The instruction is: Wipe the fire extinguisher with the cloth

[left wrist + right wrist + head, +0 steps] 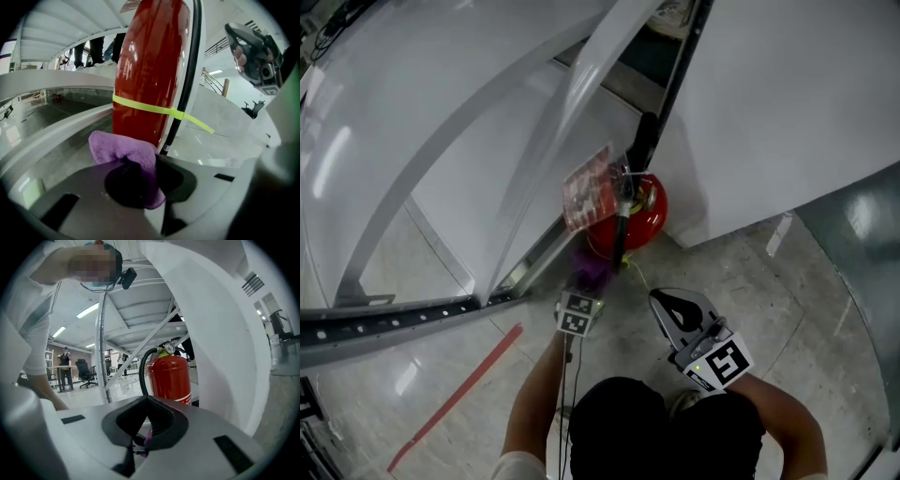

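Left gripper view: left tool clamped on purple cloth. Cloth bunched ahead of jaws so fabric, not plastic, meets red extinguisher. It seems pressed to lower body, below yellow band. Extinguisher upright on floor, backed against white panel. Right tool has jaws together, only tiny purple speck low between them — held off beside extinguisher, apparently idle. Black hose down extinguisher's side, tag near its top, panel behind — likely hinder full wrap-round wipe.
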Available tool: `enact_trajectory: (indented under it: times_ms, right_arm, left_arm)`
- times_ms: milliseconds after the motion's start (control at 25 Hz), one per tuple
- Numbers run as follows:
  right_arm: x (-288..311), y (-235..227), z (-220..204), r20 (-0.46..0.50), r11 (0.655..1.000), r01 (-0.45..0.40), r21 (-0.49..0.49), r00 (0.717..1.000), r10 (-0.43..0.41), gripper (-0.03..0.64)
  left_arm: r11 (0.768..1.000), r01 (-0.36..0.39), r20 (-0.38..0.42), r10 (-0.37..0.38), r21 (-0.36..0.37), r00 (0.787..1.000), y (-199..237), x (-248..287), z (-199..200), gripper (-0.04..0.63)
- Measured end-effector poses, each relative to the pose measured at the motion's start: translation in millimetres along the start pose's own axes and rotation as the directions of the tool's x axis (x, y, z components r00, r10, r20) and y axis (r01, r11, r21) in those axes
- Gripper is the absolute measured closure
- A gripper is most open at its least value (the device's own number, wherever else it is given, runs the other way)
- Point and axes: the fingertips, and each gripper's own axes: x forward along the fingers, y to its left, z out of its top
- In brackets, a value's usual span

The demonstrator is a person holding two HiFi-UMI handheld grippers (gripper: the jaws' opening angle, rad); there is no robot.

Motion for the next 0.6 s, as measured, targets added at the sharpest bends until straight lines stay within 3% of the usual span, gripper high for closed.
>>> enact_trajectory:
  times_ms: [240,600]
  right_arm:
    - [5.3,1.0,1.7,0.011,1.000,-0.007,-0.001,1.000,0.007,0.603]
    - [5.8,1.1,3.4,0.021,1.000,-0.009,0.006,1.000,0.009,0.603]
  left_arm:
    - [0.996,0.006,0.021,-0.008,0.088,1.000,-4.6,-1.5,20.9,0.541]
    - [0.992,0.039,0.029,-0.043,0.119,0.999,-10.7,-13.1,35.9,0.541]
